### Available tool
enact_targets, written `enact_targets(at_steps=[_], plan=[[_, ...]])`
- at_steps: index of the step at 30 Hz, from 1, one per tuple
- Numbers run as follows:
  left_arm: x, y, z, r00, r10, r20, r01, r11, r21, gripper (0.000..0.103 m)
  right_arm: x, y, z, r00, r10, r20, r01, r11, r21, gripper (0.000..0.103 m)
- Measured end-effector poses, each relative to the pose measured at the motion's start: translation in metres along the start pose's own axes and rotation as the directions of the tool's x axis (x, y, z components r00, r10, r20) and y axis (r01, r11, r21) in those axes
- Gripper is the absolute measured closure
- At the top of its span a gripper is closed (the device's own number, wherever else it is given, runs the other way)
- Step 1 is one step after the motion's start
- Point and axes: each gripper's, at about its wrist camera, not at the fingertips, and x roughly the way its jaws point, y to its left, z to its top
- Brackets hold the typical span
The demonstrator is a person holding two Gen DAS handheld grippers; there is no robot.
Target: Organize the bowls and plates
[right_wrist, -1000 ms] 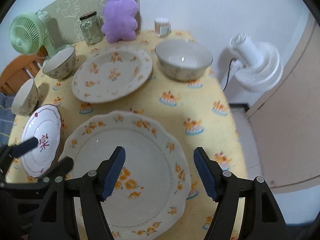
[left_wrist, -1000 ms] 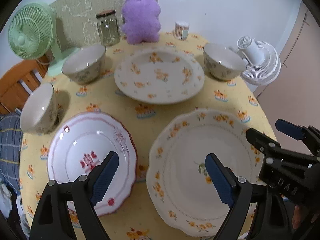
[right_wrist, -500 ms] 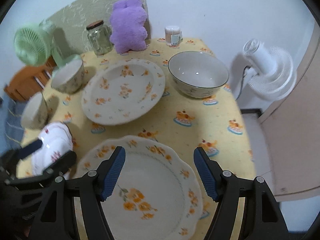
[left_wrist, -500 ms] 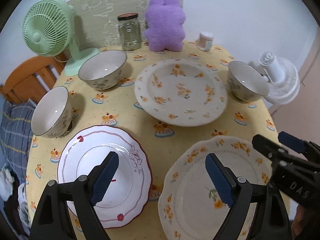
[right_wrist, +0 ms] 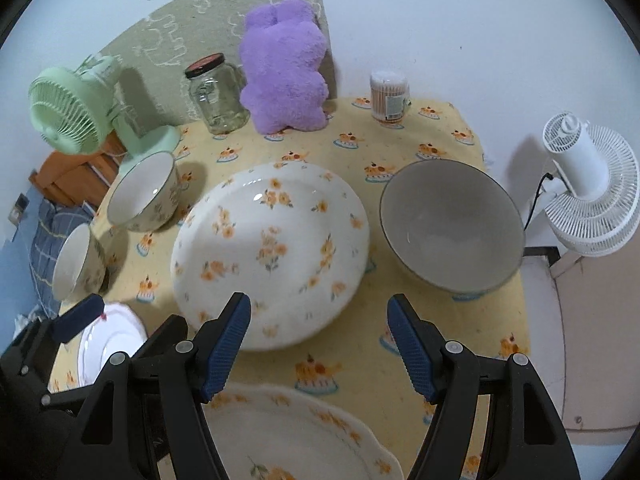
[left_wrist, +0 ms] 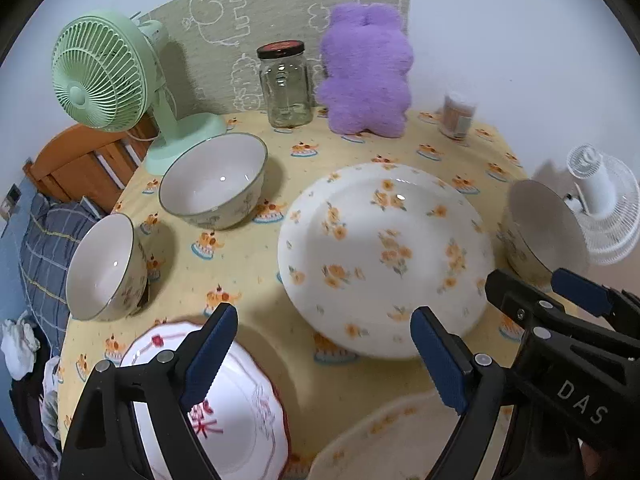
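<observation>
On the yellow tablecloth lie a round plate with orange flowers [left_wrist: 384,256] [right_wrist: 272,252] in the middle, a scalloped floral plate [left_wrist: 384,440] [right_wrist: 296,436] near the front edge and a red-rimmed plate [left_wrist: 236,412] [right_wrist: 108,344] at front left. Two floral bowls [left_wrist: 216,188] [left_wrist: 104,268] stand on the left, and a larger bowl [right_wrist: 452,224] [left_wrist: 536,232] stands on the right. My left gripper [left_wrist: 320,356] is open and empty above the front of the table. My right gripper [right_wrist: 320,344] is open and empty beside it.
A green fan [left_wrist: 104,76], a glass jar [left_wrist: 286,84], a purple plush toy [left_wrist: 366,72] and a cotton-swab tub [right_wrist: 390,96] stand along the back. A white fan [right_wrist: 588,184] stands off the table's right edge. A wooden chair [left_wrist: 80,160] is at left.
Both grippers have tilted up and drawn back; the near plates have slid down toward the bottom of each view. Both stay open and empty.
</observation>
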Motion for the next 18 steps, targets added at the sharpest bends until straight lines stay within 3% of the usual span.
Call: enact_targets(at_steps=[9, 18], plan=[[0.056, 0.002, 0.015, 0.997, 0.036, -0.066, -0.037, 0.999, -0.011, 0.014, 0.06, -0.008, 0.014, 0.989, -0.028, -0.144, 0.044, 0.992, 0.114, 0.029], [0.089, 0.001, 0.019, 0.994, 0.017, -0.104, -0.015, 1.0, 0.019, 0.018, 0.088, -0.006, 0.018, 0.984, -0.032, -0.176, 0.056, 0.99, 0.132, 0.03]])
